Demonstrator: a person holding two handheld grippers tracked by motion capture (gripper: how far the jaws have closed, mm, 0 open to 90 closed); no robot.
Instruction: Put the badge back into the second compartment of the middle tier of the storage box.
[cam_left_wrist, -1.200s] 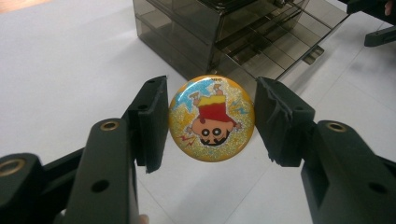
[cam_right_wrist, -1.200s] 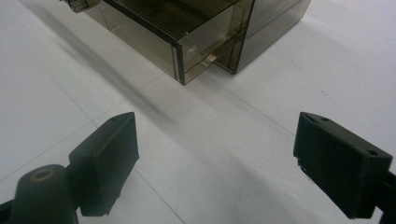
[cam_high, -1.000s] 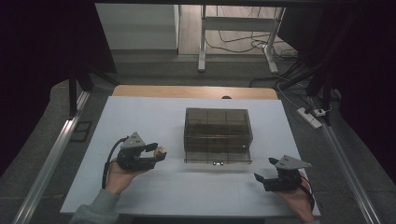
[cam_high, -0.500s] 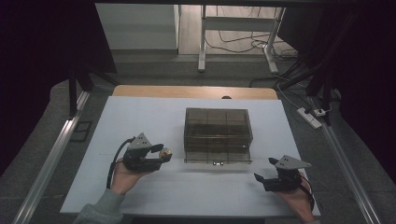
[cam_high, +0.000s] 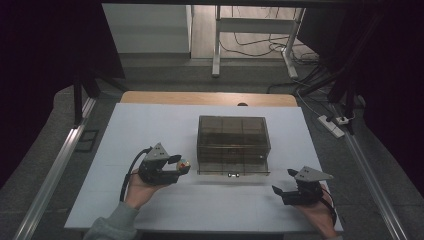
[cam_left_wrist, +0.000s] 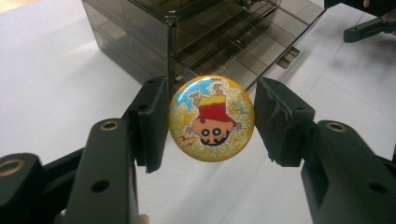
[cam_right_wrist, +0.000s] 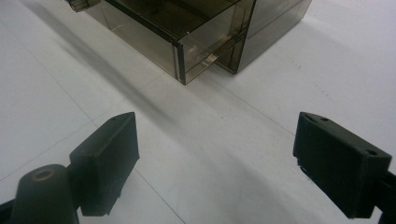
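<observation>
Fingers (cam_left_wrist: 152, 122) of the left gripper (cam_left_wrist: 211, 120) are closed on the rim of a round cartoon badge (cam_left_wrist: 211, 118) at frame centre, before the smoky drawer box (cam_left_wrist: 205, 32). Being light, stiff and glossy, it is judged slippery; edge-on pinching suits it. The right gripper (cam_right_wrist: 215, 158) is held wide, empty, over the table (cam_right_wrist: 56, 84).

badge (cam_left_wrist: 211, 119): orange-yellow, glittery; cartoon figure in red and yellow with a blue patch behind it, upside down in the left gripper view
drawer box (cam_high: 233, 144): smoky brown, see-through
desk (cam_high: 150, 125): plain pale grey-white, with a light wood strip along the edge beyond the drawer box
left tool (cam_high: 181, 166): black, with a grey plate on top
right tool (cam_high: 283, 187): black, with a grey plate on top
sleeve (cam_high: 112, 225): grey-green
</observation>
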